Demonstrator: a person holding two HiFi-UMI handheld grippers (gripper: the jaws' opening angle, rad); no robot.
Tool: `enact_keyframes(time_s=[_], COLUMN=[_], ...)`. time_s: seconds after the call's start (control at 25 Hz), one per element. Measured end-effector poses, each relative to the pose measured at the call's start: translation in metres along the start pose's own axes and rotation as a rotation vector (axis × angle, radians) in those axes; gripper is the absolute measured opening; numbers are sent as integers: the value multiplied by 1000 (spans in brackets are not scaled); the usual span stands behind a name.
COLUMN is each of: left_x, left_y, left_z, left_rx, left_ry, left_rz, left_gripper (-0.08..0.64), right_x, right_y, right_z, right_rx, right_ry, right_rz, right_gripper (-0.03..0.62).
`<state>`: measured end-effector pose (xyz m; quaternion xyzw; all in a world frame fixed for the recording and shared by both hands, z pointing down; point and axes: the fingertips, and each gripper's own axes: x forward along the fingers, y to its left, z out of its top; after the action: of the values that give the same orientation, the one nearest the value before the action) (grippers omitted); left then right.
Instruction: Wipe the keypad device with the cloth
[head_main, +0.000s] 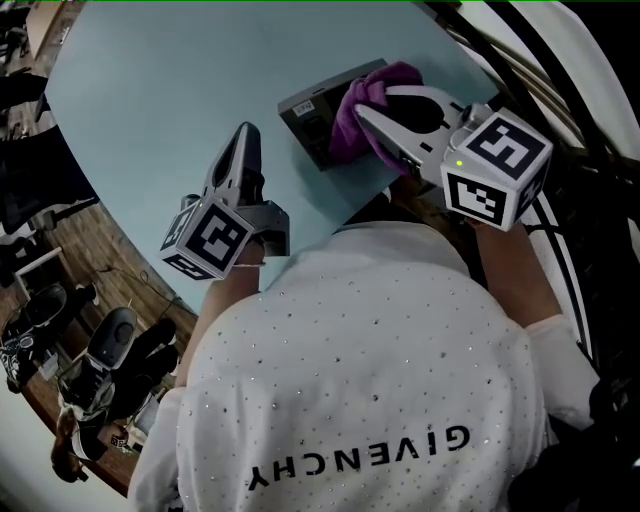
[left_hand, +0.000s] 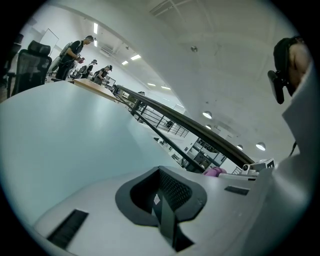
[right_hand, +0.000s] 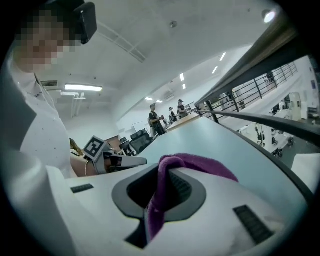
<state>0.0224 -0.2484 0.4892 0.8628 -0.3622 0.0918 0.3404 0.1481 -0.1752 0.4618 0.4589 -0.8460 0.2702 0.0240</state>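
The right hand-held gripper (head_main: 372, 102) is clamped on the purple cloth (head_main: 350, 128), which lies bunched over the right part of the device (head_main: 308, 108). The device sits on the pale surface (head_main: 170, 90). Left of the device, apart from it, the left hand-held gripper (head_main: 246, 140) has its jaws together with nothing between them.

My head view is rather dim and cool in colour, and it bends strongly at the edges. Both gripper views are round fisheye pictures with black corners. Ceiling lamps (right_hand: 82, 87) give soft, even light; the table (left_hand: 60, 130) carries only faint shadow. The cloth (right_hand: 200, 165), close to the right lens, looks slightly blurred.
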Motion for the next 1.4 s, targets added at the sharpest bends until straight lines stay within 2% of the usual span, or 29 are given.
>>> enact_keyframes(time_s=[0.16,0.4,0.6,0.72,0.88,1.4], left_x=[-8,-14,-22,-7,8,17], left_y=[-5,2,-5,0,13,-1], left_z=[6,20,17,18,14,0], left_rx=[-9,-8,-15,-29,-56,-70], left_ry=[-12,-44,-57,-50,-31,16], left_rz=[3,7,-3,-3,-9,-38], left_gripper=[3,3,3,3,3,3], right_x=[27,67,58,59,61,18], right_y=[28,50,63,53,37,5], right_z=[-7,-19,-31,-33,-34,-32], right_rx=[19,0,-29,-83,-122,-48], right_ry=[47,126,175,204,215,203], right_rz=[47,68,104,122,96,-38], right_gripper=[25,25,25,25,26,26])
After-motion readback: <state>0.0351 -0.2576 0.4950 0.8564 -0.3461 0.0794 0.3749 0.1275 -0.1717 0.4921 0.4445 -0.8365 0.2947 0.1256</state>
